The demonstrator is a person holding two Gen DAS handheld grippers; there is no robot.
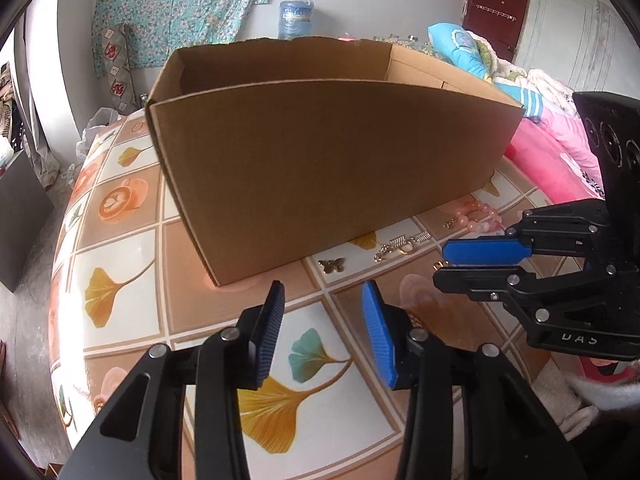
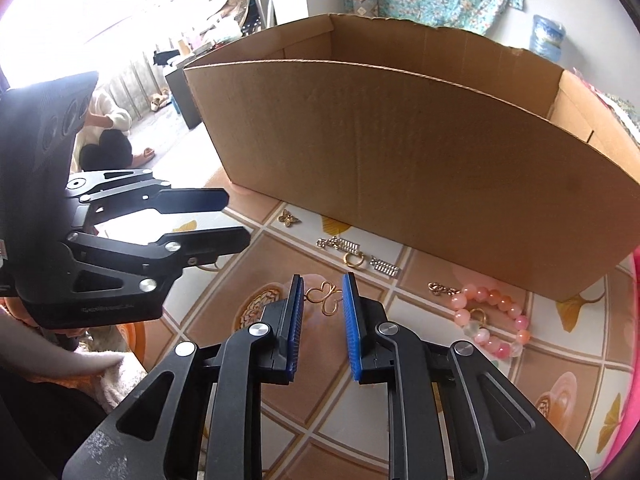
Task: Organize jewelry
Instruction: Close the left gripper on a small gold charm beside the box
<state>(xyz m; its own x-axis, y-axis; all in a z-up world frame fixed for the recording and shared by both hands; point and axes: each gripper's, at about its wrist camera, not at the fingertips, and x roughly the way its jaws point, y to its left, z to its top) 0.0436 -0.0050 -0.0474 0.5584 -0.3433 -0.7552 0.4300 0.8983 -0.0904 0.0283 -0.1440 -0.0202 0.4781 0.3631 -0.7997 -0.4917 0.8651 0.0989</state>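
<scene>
Patterned oilcloth with ginkgo leaves and coffee cups covers the table (image 2: pixel 280 408), where a tall open cardboard box (image 2: pixel 400 152) stands behind loose jewelry: a butterfly charm (image 2: pixel 289 217), rhinestone pieces with a gold ring (image 2: pixel 347 249), a pink bead bracelet (image 2: pixel 494 322) and a thin gold wire clasp (image 2: pixel 325 298). The right gripper (image 2: pixel 322 300) holds its blue pads narrowly apart to either side of that clasp, not visibly pinching it, while the left gripper (image 1: pixel 324 312) hangs released over bare tablecloth. I judge the clasp light, springy and slippery, lying flat, so it is best pinched across its wire loops, and the bracelet is smooth and will roll.
</scene>
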